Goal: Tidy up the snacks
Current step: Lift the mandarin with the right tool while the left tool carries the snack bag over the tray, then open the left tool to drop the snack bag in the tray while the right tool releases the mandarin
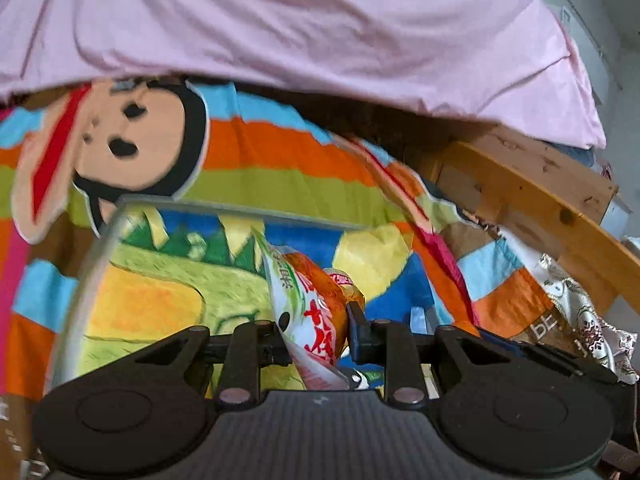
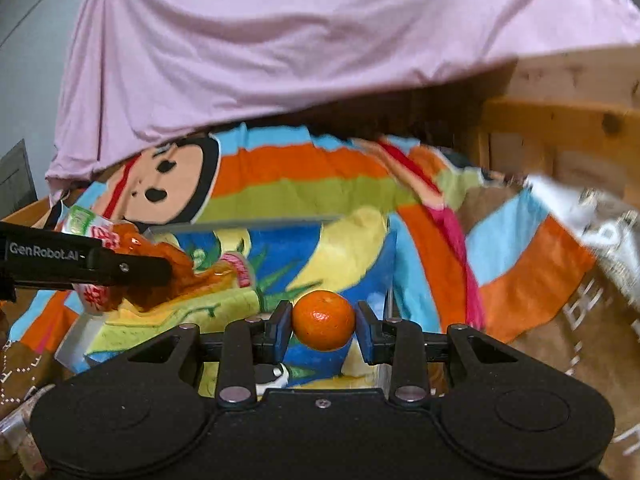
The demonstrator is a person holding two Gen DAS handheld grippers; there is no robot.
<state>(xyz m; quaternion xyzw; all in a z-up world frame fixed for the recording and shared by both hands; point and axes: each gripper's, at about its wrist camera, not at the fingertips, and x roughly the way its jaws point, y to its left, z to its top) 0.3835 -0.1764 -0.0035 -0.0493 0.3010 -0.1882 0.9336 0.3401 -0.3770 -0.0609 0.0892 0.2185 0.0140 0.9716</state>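
My left claw (image 1: 318, 334) pinches a crinkly snack packet with red characters and amber contents (image 1: 316, 312), low centre of the left wrist frame, above a clear plastic bin (image 1: 100, 248). My right claw (image 2: 323, 322) presses its blue pads against a small round orange mandarin (image 2: 323, 320), low centre of the right wrist frame; contact both sides, fruit held clear of the surface. In the right view the left claw and packet show at mid left. Beneath both: a striped multicolour cartoon cloth (image 2: 320, 184). Pink sheet (image 2: 280, 40) fills the upper frame. Wooden frame (image 1: 532, 196) at right. A silver patterned foil bag (image 1: 588, 312) lies at lower right of the left view.
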